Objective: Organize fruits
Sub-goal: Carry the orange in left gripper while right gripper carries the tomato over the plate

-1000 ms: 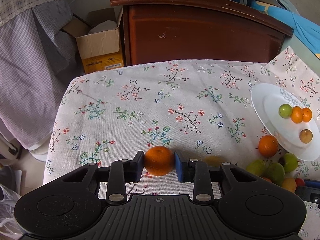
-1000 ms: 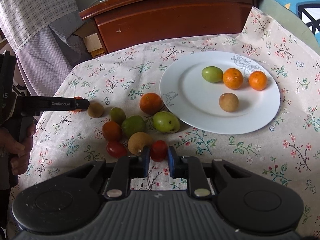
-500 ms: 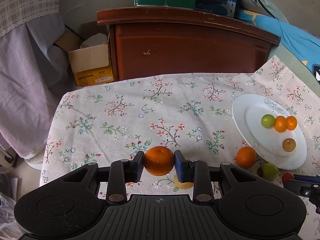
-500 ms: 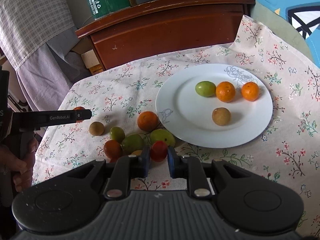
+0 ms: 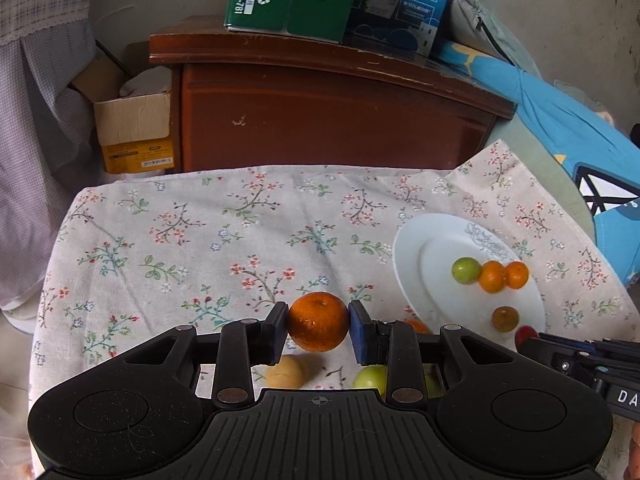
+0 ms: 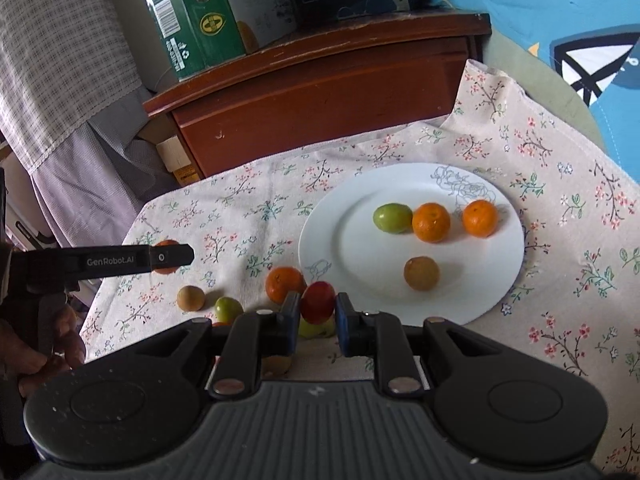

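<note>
Left wrist view: your left gripper (image 5: 318, 322) pinches the orange (image 5: 318, 321) between its pads, with the white plate (image 5: 416, 252) ahead to the right. Your right gripper (image 6: 317, 307) clamps the small red fruit (image 6: 318, 302) just before that plate (image 6: 344, 236). Both fruits now ride higher above the cloth than a second ago.

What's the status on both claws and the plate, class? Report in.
Left claw shut on orange. Right claw shut on red fruit. Plate holds four fruits, near side free. Path clear.
</note>
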Demonstrator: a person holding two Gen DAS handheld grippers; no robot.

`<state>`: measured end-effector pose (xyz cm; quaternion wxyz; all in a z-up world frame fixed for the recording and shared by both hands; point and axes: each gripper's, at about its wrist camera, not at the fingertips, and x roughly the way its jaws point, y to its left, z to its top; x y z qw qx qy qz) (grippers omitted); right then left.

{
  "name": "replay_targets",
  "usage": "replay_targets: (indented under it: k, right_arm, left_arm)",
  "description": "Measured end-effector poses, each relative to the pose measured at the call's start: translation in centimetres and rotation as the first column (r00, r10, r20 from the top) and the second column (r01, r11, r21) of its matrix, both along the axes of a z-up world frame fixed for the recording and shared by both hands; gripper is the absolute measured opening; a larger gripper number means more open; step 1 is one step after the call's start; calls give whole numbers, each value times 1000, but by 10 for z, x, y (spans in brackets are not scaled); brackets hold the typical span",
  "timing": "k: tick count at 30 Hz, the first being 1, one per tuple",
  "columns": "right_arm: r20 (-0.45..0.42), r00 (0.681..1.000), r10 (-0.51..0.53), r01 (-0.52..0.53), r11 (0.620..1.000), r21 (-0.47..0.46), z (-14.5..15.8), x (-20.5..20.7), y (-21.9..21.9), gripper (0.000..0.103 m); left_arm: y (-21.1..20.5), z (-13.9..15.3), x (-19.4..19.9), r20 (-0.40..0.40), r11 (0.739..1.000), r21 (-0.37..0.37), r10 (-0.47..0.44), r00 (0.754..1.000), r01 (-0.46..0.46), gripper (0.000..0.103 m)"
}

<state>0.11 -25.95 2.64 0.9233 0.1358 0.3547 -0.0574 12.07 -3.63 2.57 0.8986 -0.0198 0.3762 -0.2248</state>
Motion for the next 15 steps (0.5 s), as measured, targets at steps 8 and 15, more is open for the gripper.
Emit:
replay_targets:
  k: [8,15]
  right_arm:
    - [52,996,-65,66,998,-9,26,4,-33,18]
    - [26,997,-79,80,995,-52,29,17,-55,18]
  left_arm:
    - [-33,22,-8,49,993,-31,-111,993,112,30]
    - [-57,18,-4,53,986,-17,-163,985,164,30]
